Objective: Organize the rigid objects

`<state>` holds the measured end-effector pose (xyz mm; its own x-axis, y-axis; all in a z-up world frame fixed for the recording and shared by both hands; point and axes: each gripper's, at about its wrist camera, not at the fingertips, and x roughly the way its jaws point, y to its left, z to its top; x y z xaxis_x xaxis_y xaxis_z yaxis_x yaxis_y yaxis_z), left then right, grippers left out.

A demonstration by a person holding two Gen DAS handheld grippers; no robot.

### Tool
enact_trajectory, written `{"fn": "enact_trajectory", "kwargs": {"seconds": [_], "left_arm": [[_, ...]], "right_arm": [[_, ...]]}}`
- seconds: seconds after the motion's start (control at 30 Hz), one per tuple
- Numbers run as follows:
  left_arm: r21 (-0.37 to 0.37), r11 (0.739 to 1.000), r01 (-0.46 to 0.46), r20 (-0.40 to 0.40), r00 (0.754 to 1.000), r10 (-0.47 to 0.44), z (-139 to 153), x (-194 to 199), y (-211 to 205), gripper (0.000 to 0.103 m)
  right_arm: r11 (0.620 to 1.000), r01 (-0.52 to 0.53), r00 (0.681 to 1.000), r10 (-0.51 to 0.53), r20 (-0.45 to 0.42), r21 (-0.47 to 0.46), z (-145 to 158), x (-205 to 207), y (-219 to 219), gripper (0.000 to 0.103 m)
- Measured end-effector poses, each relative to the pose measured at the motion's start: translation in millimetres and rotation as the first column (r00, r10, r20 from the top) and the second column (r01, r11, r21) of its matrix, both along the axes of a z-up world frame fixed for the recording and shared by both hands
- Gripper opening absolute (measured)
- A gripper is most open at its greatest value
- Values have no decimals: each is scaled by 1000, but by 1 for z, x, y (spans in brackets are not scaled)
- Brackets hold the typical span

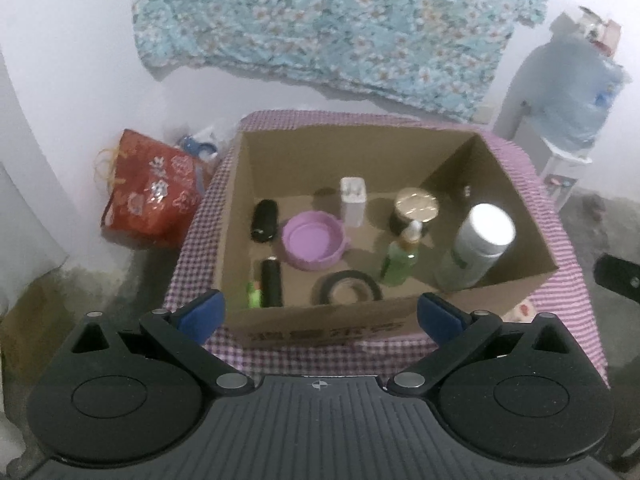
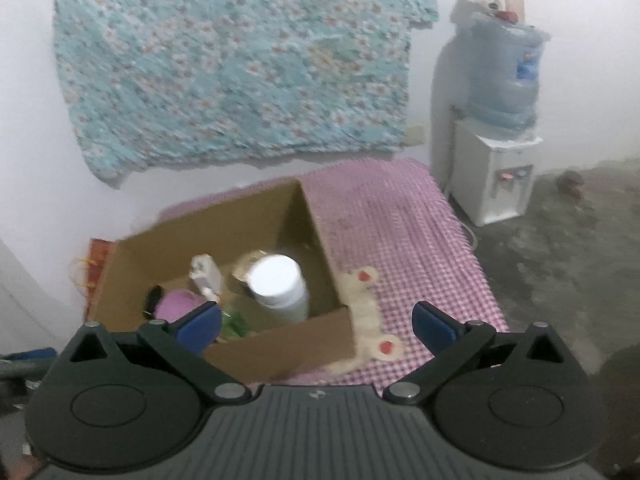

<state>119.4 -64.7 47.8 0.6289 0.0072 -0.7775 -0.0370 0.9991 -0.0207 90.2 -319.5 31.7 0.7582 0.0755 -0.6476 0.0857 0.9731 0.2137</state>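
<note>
1. Far left, beyond the left finger of the left gripper [image 1: 320,312], a red gift bag [image 1: 150,188] with a floral print leans by the wall, off the surface.
2. The left gripper's blue-padded fingers [image 1: 204,312] are spread wide with nothing between them but the near wall of the cardboard box [image 1: 320,322], which stands just ahead of the tips on the checked cloth [image 1: 560,292] covering the surface.
3. Inside the box, from the left finger's side across: a black cylinder [image 1: 264,220] lying toward the back, a second black cylinder [image 1: 271,282] nearer with something green [image 1: 254,294] beside it — too small to identify.
4. Toward the middle between the fingers sit a purple round lid [image 1: 312,242], a black ring [image 1: 347,286] lying flat close to the near wall, and a white charger plug [image 1: 353,200] standing upright at the back.
5. Closer to the right finger: a dark jar with a gold lid [image 1: 416,208], a green bottle [image 1: 400,260] in front of it, and a tall white-capped bottle [image 1: 476,248] leaning in the right near corner.
6. The right gripper [image 2: 318,322] also has its fingers [image 2: 434,326] fully spread and holds nothing; the box's near right corner [image 2: 288,344] lies between them.
7. From this view the white-capped bottle [image 2: 282,284] stands just ahead of the left finger, inside the box.
8. Beside the box's right wall, between the fingers, a cream printed patch [image 2: 370,320] shows on the cloth.
9. Beyond the right finger, a water dispenser [image 2: 496,160] stands on the floor — well apart from the box.
</note>
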Motion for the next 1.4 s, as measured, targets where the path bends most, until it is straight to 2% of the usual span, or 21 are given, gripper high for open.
{"fn": "enact_trajectory", "kwargs": {"seconds": [0.17,0.43,0.87,1.4], "left_arm": [[-15,1000,-23,-17,1000,23,-4,1,7,103],[-16,1000,-17,-22,1000,17,-6,2,7,103],[-32,999,-9,-29,1000,8,-8,3,5,103],[-10,1000,-3,-15,1000,3,-6,5,3,103]], "right_arm": [[999,-36,998,34,-57,-36,-13,5,10,103],[991,-119,990,114,-79,-58,-15,12,39,103],[988,-149,984,144,-103,-47,-18,20,47,103],[985,-165,982,159,-102,-53,-20,25,49,103]]}}
